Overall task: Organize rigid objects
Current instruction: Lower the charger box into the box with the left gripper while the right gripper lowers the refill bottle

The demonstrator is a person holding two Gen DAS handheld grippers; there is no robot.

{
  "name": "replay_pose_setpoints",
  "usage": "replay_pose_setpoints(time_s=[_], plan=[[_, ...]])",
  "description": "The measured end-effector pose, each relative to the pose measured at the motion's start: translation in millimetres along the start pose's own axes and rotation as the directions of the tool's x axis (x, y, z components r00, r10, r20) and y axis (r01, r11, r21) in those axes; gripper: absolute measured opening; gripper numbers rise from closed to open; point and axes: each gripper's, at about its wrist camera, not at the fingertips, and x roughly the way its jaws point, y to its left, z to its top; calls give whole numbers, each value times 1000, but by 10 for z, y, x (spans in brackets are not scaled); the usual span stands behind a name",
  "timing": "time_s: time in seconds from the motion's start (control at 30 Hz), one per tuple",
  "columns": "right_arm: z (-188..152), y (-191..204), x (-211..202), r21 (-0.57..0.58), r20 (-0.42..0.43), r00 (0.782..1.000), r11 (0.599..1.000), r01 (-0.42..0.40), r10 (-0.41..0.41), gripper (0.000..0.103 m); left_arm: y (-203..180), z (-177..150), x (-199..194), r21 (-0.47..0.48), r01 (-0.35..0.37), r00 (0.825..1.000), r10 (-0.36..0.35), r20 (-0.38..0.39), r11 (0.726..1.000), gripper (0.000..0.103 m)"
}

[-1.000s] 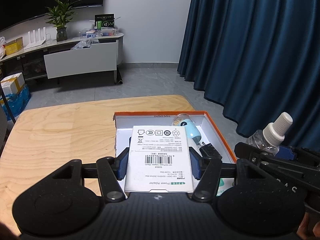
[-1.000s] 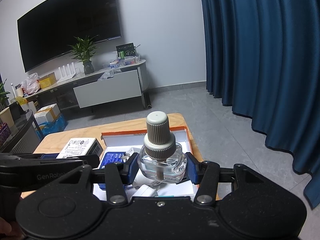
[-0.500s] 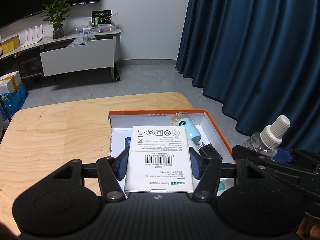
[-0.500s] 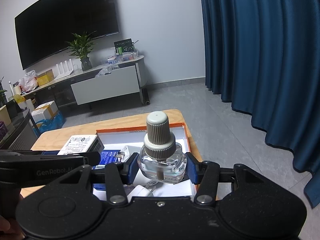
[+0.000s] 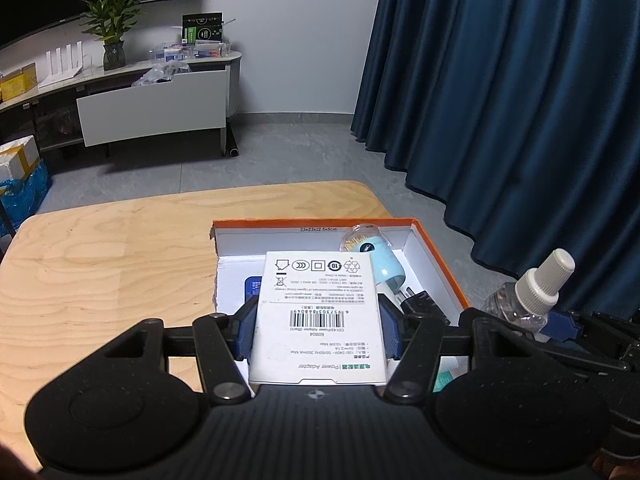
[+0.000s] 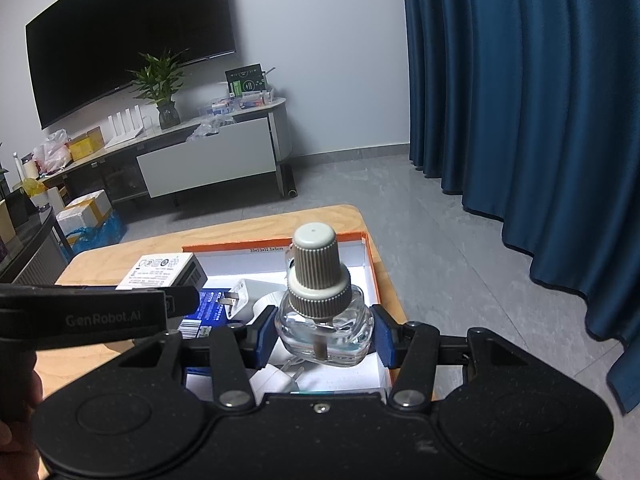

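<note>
My left gripper (image 5: 318, 330) is shut on a white power adapter box (image 5: 318, 312), held flat above the orange-rimmed open box (image 5: 312, 224). My right gripper (image 6: 322, 338) is shut on a clear refill bottle (image 6: 322, 320) with a ribbed grey cap, upright above the right part of that box (image 6: 370, 264). The bottle (image 5: 532, 296) shows at the right of the left wrist view, and the adapter box (image 6: 160, 270) at the left of the right wrist view. Inside the box lie a light blue plug-in device (image 5: 382, 264), a black plug (image 5: 418, 298), a blue packet (image 6: 208, 304) and white chargers (image 6: 240, 294).
The orange box rests at the right end of a light wooden table (image 5: 100, 264). Blue curtains (image 6: 540, 100) hang to the right. A TV cabinet (image 6: 208, 160) with a plant and clutter stands against the far wall, under a dark screen. Grey floor lies between.
Both views have drifted slightly over the box. The grips on the adapter box and the bottle are unchanged.
</note>
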Motion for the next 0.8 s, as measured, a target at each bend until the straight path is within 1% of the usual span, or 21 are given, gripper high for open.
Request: replay_pose_setpoints(time_s=[0.8], plan=[[-55, -16, 240, -35, -66, 998, 999, 19, -21, 61, -23, 42, 174, 0, 9, 1000, -9, -19, 1000, 60]])
